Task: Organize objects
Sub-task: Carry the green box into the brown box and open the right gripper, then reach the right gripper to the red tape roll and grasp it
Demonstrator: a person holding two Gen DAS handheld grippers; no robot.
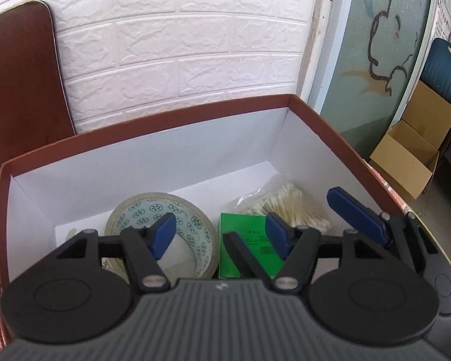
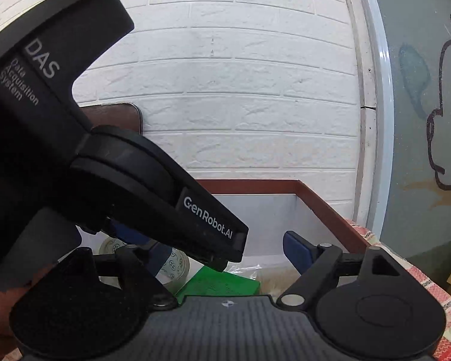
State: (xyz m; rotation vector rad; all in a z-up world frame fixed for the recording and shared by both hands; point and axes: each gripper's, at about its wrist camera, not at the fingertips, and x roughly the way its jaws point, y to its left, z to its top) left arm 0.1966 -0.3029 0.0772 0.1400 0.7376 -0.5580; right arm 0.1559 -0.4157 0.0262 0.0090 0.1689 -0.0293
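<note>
A brown-rimmed white box [image 1: 153,120] holds a roll of patterned tape [image 1: 180,210], a green packet [image 1: 243,225] and a bag of cotton swabs [image 1: 291,201]. My left gripper [image 1: 219,230] hangs open and empty just above the tape and packet. A blue finger of the right gripper [image 1: 357,213] shows at the box's right side. In the right wrist view the left gripper's black body [image 2: 111,162] crosses in front. My right gripper [image 2: 225,251] is open and empty above the green packet [image 2: 225,282] and tape [image 2: 177,264].
A white brick wall [image 1: 180,45] stands behind the box. A brown board [image 1: 21,75] leans at the left. An open cardboard carton [image 1: 412,153] sits on the floor at the right. A red checked cloth [image 2: 430,288] lies under the box.
</note>
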